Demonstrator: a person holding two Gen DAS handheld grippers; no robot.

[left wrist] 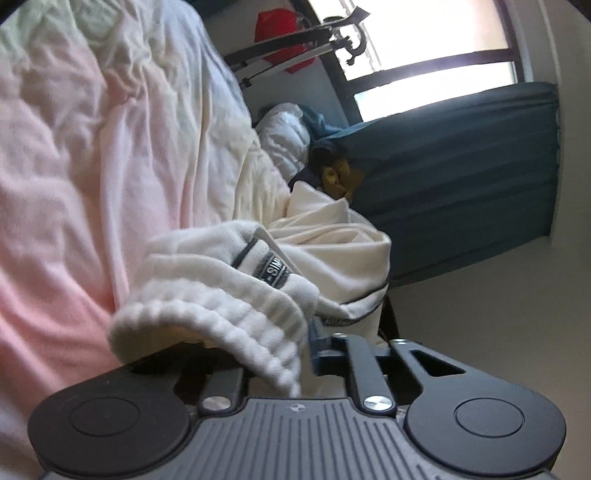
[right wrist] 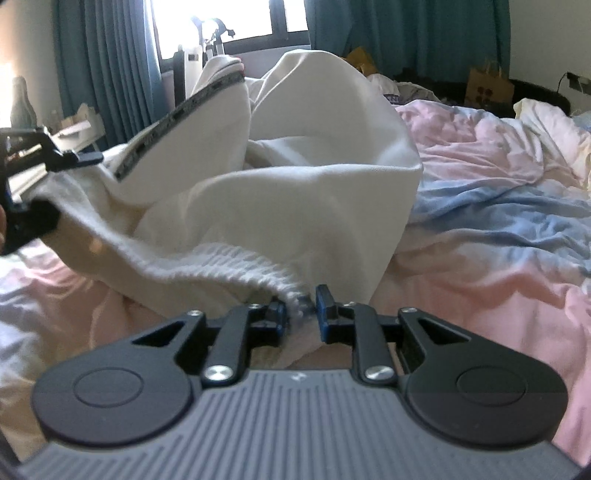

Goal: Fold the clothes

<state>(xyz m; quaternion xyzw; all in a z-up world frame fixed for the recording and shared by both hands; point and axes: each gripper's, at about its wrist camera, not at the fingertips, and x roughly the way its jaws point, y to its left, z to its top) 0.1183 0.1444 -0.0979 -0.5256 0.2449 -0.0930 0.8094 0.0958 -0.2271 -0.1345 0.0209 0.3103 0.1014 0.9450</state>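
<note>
A white garment [right wrist: 295, 192] with a ribbed hem and a dark lettered band [left wrist: 271, 269] lies bunched up on the pink and blue duvet [right wrist: 480, 258]. In the left wrist view the ribbed hem [left wrist: 221, 328] drapes over my left gripper [left wrist: 273, 350]. It hides one finger, and the jaws stand closed on the cloth. The right wrist view shows that left gripper [right wrist: 26, 192] at the far left, holding the hem up. My right gripper [right wrist: 301, 317] sits low over the bed. Its fingers stand apart, and the hem's other end lies loose between them.
Teal curtains [right wrist: 103, 74] and a bright window [right wrist: 221, 18] stand beyond the bed. A brown paper bag [right wrist: 487, 86] and a pile of other clothes [right wrist: 406, 92] lie at the far side. A metal stand [left wrist: 295, 51] rises by the window.
</note>
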